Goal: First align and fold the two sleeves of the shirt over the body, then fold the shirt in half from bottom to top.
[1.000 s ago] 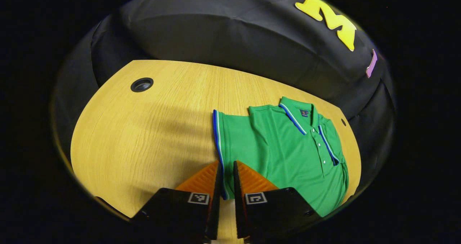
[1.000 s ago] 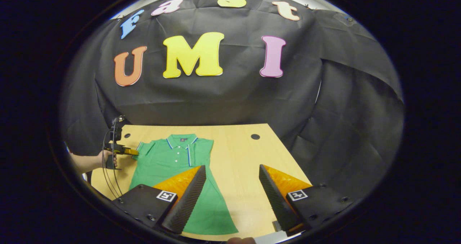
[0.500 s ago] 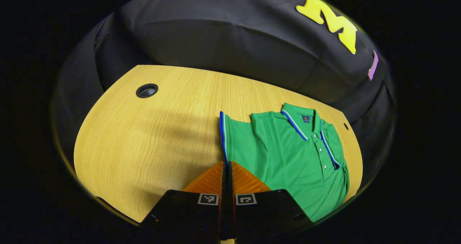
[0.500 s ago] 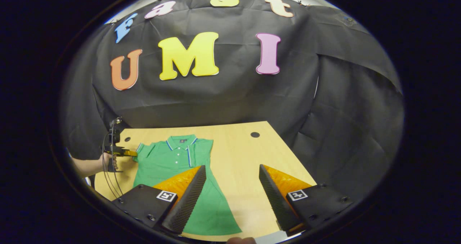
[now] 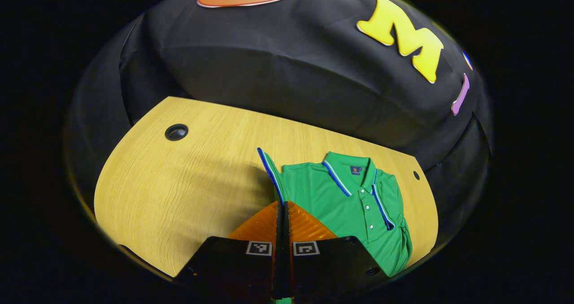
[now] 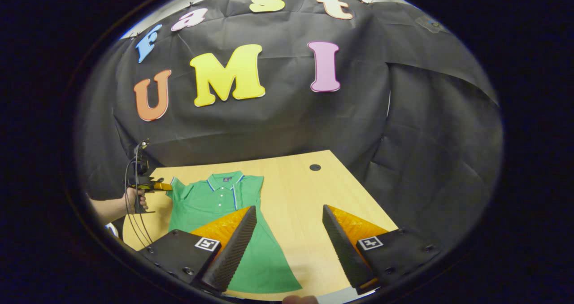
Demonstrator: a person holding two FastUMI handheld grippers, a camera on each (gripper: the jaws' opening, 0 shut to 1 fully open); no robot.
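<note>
A green polo shirt (image 5: 350, 210) (image 6: 210, 203) with blue and white trim lies on the wooden table (image 5: 179, 192), collar toward the wall. Its far sleeve is folded over the body. My left gripper (image 5: 283, 204) is shut on the striped cuff of the near sleeve (image 5: 269, 171), which stands lifted off the table. In the right gripper view the left gripper (image 6: 157, 187), held by a hand, pinches that sleeve at the shirt's left. My right gripper (image 6: 289, 210) is open above the table, beside the shirt's lower part, with nothing between its fingers.
The table has a round cable hole (image 5: 176, 132) at its far left corner and a smaller hole (image 6: 315, 167) at the far right. Bare wood (image 6: 296, 192) lies right of the shirt. Black cloth walls close in behind and beside the table.
My left gripper closed on the sleeve cuff and has raised it, drawing the sleeve up and inward. The right gripper has stayed open and barely moved.
</note>
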